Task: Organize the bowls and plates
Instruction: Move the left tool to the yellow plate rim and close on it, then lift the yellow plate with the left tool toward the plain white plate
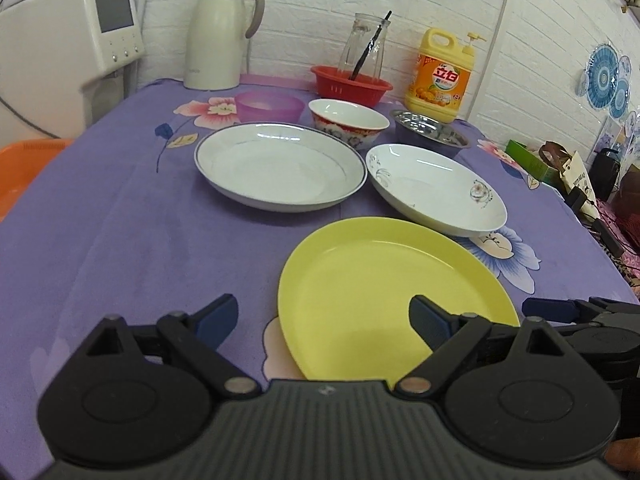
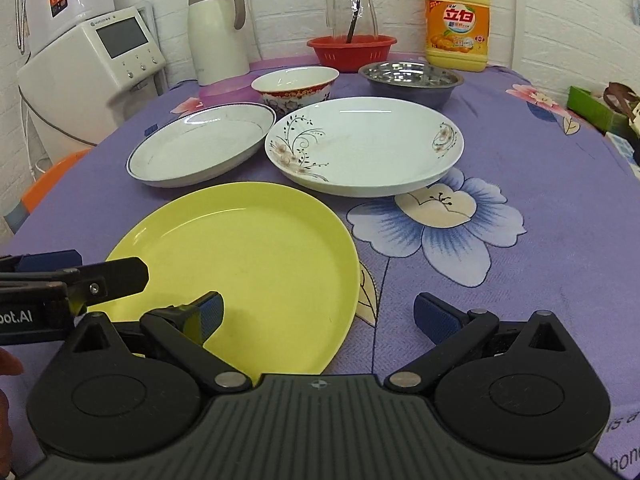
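A yellow plate lies nearest on the purple flowered cloth. Behind it sit a blue-rimmed white plate and a floral white plate. Farther back stand a purple bowl, a red-patterned ceramic bowl and a steel bowl. My left gripper is open over the yellow plate's near left rim. Open too, my right gripper straddles that plate's near right rim. Neither holds anything.
At the back stand a cream thermos jug, a red basket holding a glass jar, and a yellow detergent bottle. A white appliance and an orange seat are left of the table. Boxes and cables clutter the right edge.
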Motion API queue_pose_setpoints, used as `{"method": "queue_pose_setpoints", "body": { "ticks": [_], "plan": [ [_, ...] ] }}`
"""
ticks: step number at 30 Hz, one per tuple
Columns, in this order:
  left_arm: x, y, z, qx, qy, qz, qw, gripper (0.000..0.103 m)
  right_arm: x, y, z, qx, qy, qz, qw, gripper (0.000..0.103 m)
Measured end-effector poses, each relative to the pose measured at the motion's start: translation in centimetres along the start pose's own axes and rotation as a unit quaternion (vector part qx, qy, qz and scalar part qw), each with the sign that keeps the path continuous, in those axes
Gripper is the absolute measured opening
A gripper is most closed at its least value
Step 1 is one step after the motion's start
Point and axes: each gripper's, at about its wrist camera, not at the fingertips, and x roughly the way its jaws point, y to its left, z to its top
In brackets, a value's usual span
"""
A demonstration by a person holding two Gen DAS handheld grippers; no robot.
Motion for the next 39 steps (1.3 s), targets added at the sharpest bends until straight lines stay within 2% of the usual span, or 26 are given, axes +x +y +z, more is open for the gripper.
{"method": "queue_pose_setpoints", "body": {
  "ticks": [2, 4, 7, 12, 17, 18, 19, 22, 28, 34, 39],
  "plan": [
    [0.4, 0.1, 0.2, 0.003, 0.004, -0.002, 1.0, 0.091, 0.3, 0.2, -0.2, -0.011, 0.0, -0.002, 1.0, 0.103],
    [0.7, 0.1, 0.2, 0.006, 0.01, -0.003, 0.9999, 0.09, 0.4, 0.9, -0.5, -0.048, 0.003, -0.015, 0.999, 0.103],
    [1.2, 0.1, 0.1, 0.009, 0.017, -0.01, 0.9998, 0.09, 0.1, 0.8, -1.3, -0.054, -0.026, -0.007, 0.998, 0.103],
    [2.0, -0.3, 0.2, 0.014, 0.028, -0.016, 0.9994, 0.088, 0.3, 1.1, -0.5, -0.053, -0.011, -0.006, 0.999, 0.103],
    [2.4, -0.5, -0.3, 0.019, 0.027, -0.025, 0.9991, 0.068, 0.6, 1.8, -0.7, -0.065, -0.024, 0.007, 0.998, 0.103],
    [2.4, -0.6, -0.3, 0.022, 0.025, -0.021, 0.9992, 0.059, 0.6, 1.8, -0.7, -0.065, -0.027, 0.009, 0.997, 0.103],
    [2.4, -0.7, -0.4, 0.026, 0.023, -0.013, 0.9993, 0.044, 0.5, 1.8, -0.7, -0.067, -0.031, 0.013, 0.997, 0.103],
    [2.4, -0.9, -0.4, 0.03, 0.018, 0.001, 0.9994, 0.038, 0.3, 2.1, -1.0, -0.068, -0.041, 0.012, 0.997, 0.103],
    [0.8, 0.1, -0.3, 0.019, 0.01, 0.029, 0.9994, 0.036, -0.9, 4.5, -1.1, -0.087, -0.058, 0.004, 0.995, 0.103],
    [-2.1, 3.8, 0.0, 0.004, -0.009, 0.091, 0.9958, 0.036, -0.5, 8.8, -0.6, -0.104, -0.062, 0.058, 0.991, 0.103],
    [-3.0, 7.0, -0.7, -0.025, -0.001, 0.112, 0.9934, 0.036, 0.9, 11.5, -0.5, -0.126, -0.049, 0.082, 0.987, 0.103]
  ]
}}
